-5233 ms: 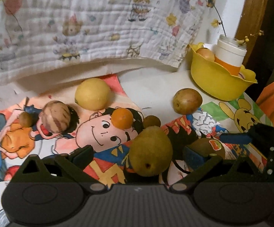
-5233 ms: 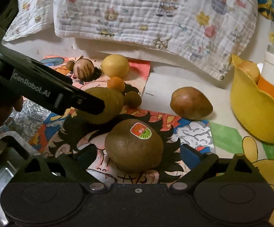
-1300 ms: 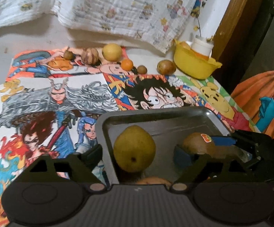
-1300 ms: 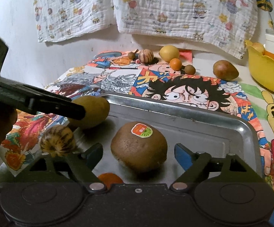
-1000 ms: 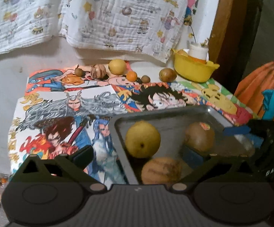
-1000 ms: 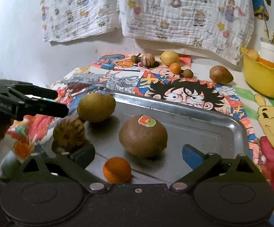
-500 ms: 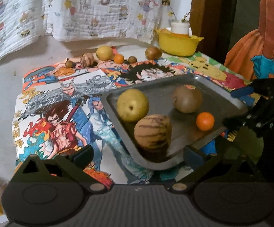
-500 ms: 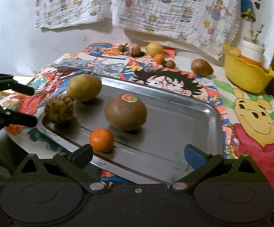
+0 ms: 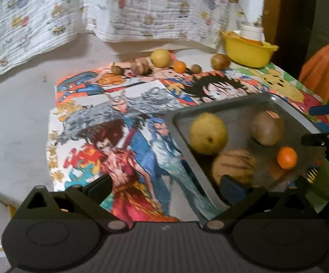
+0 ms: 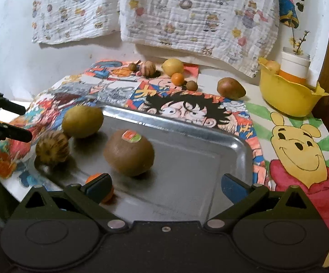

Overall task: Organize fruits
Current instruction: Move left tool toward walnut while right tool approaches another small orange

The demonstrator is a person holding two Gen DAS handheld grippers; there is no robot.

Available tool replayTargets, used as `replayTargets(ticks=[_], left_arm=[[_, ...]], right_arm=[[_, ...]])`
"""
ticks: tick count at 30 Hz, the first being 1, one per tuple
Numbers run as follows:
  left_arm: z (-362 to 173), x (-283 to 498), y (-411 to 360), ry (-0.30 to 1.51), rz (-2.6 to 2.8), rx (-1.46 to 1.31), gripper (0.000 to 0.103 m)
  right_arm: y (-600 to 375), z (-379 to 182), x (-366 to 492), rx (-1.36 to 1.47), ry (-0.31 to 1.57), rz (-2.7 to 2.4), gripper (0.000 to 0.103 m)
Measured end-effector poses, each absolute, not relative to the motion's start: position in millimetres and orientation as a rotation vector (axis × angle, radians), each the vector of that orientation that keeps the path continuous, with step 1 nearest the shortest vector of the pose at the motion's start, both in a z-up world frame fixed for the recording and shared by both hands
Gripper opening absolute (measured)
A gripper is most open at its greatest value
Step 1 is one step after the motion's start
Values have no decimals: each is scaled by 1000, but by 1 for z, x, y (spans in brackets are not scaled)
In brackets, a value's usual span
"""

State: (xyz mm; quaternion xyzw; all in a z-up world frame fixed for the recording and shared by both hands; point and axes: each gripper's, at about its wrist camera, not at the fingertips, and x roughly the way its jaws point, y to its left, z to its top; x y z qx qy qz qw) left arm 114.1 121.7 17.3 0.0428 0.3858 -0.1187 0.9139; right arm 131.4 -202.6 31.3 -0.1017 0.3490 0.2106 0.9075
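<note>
A metal tray lies near the table's front edge on the cartoon-print cloth. On it are a yellow-green pear, a striped round fruit, a brown fruit with a sticker and a small orange half hidden behind my finger. The left wrist view shows the same tray with pear, brown fruit, striped fruit and orange. My right gripper is open and empty at the tray's near edge. My left gripper is open and empty, left of the tray.
Along the back of the table lie a yellow fruit, a small orange, a brown pear-shaped fruit, a striped fruit and two small brown ones. A yellow bowl with a cup stands back right. Cloths hang on the wall.
Both grippers carried the pear and the brown fruit from the back of the table, let them go on the tray, and have pulled back; the left one swung left.
</note>
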Motion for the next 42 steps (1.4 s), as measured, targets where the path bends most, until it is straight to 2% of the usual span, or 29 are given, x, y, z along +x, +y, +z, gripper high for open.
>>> replayTargets(ticks=[12, 24, 34, 42], left_arm=[[26, 192, 142, 770, -141, -100, 102], [36, 291, 133, 705, -159, -28, 103], [15, 361, 126, 719, -199, -5, 102], [2, 386, 124, 712, -215, 23, 102]], right_arm=[[-209, 46, 206, -120, 617, 425, 102], [-171, 65, 301, -213, 599, 545, 102], [-134, 44, 365, -297, 639, 580, 102], [-122, 19, 385, -309, 678, 579, 102]])
